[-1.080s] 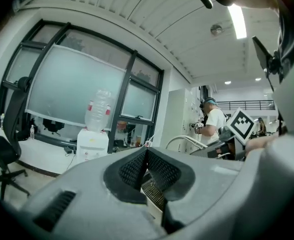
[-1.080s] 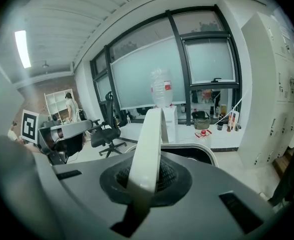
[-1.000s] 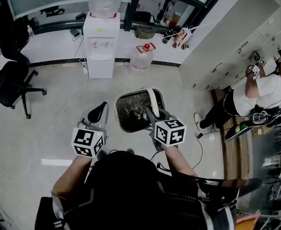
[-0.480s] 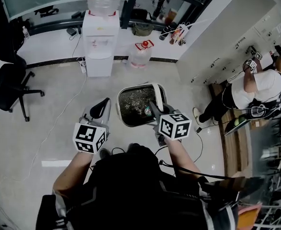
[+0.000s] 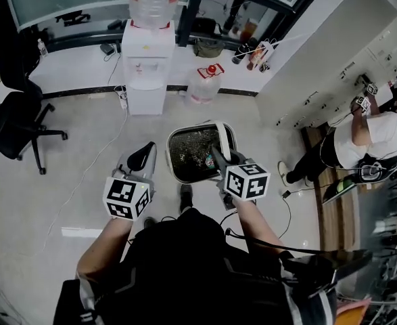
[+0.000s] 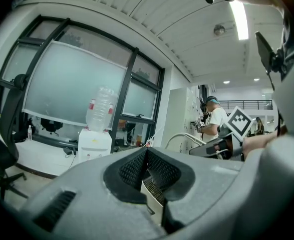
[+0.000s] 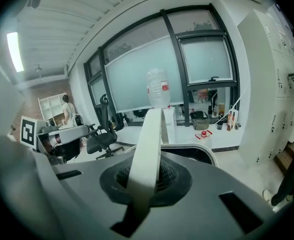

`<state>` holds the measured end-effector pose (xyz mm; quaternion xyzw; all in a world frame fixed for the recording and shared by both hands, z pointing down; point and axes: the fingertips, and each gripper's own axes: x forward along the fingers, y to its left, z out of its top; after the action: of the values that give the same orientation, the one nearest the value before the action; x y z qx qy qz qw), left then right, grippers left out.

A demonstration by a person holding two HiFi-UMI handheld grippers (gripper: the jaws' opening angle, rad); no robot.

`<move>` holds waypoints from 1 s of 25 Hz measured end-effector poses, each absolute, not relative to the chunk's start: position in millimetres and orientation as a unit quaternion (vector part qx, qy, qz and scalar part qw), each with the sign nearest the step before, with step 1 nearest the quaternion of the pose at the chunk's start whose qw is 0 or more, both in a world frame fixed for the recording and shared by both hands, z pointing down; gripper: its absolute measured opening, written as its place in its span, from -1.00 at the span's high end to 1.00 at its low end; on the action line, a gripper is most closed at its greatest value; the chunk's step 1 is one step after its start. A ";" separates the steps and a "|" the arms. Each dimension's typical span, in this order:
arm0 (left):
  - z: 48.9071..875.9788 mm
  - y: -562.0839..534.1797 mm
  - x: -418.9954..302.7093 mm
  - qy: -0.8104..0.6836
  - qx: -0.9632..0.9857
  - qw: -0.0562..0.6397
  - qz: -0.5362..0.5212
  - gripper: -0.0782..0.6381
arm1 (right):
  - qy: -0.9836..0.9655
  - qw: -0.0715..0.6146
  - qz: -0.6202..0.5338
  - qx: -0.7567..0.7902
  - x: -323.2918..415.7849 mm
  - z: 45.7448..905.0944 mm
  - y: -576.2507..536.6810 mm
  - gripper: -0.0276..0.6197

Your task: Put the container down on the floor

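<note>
1. A black office chair (image 5: pixel 15 124) stands on the pale floor (image 5: pixel 83 181) at the far left.
2. The left gripper (image 5: pixel 143 156) hovers just left of the container. In the left gripper view (image 6: pixel 145 166) its black pads are clenched together with nothing between them.
3. A white water dispenser (image 5: pixel 147 66) with a clear bottle on top stands against the window wall, beyond the left gripper.
4. The container (image 5: pixel 198 153), a white-rimmed bin with a dark mesh inside, hangs in front of the person, between the two grippers and over the floor. Whether its base touches the floor cannot be told.
5. Its white handle (image 5: pixel 220 137) arches up over the right rim.
6. The right gripper (image 5: pixel 220 156) is clamped on that handle. In the right gripper view (image 7: pixel 145 176) the white strap runs upright between its pads.
7. A spare water jug (image 5: pixel 205 83) with a red cap sits on the floor right of the dispenser.
8. Another person (image 5: pixel 364 141) in a white shirt stands at the white cabinets (image 5: pixel 320 80) far right.
</note>
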<state>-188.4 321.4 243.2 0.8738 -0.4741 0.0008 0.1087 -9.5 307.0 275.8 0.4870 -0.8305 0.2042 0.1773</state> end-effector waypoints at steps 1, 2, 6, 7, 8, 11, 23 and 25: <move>242.9 315.8 -186.0 -0.476 0.873 0.109 0.002 0.76 | -0.833 0.176 0.203 0.484 -8.2 276.0 300.6 0.89; 242.0 309.8 -183.0 -0.477 0.872 0.108 0.003 0.76 | -0.836 0.174 0.201 0.480 -6.8 275.6 294.3 0.89; 238.5 280.6 -164.9 -0.484 0.869 0.106 0.009 0.76 | -0.844 0.170 0.198 0.469 3.7 272.1 266.8 0.89; 239.1 272.4 -159.8 -0.485 0.868 0.107 0.011 0.76 | -0.846 0.169 0.197 0.466 6.5 272.2 259.1 0.89; 239.8 263.6 -154.6 -0.486 0.867 0.108 0.013 0.76 | -0.848 0.168 0.196 0.463 9.2 272.5 250.6 0.89; 242.1 237.9 -135.6 -0.487 0.866 0.112 0.020 0.76 | -0.853 0.166 0.194 0.456 19.0 274.1 226.6 0.89; 239.0 150.9 -70.5 -0.498 0.860 0.106 0.044 0.76 | -0.871 0.169 0.185 0.423 67.7 271.5 138.7 0.89; 241.7 141.3 -63.0 -0.503 0.856 0.109 0.048 0.76 | -0.874 0.172 0.184 0.415 74.1 272.9 128.0 0.89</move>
<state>-63.0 141.3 241.7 0.8558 -0.5034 0.0480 0.1091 74.1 128.0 272.9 0.4150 -0.8744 0.1835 0.1718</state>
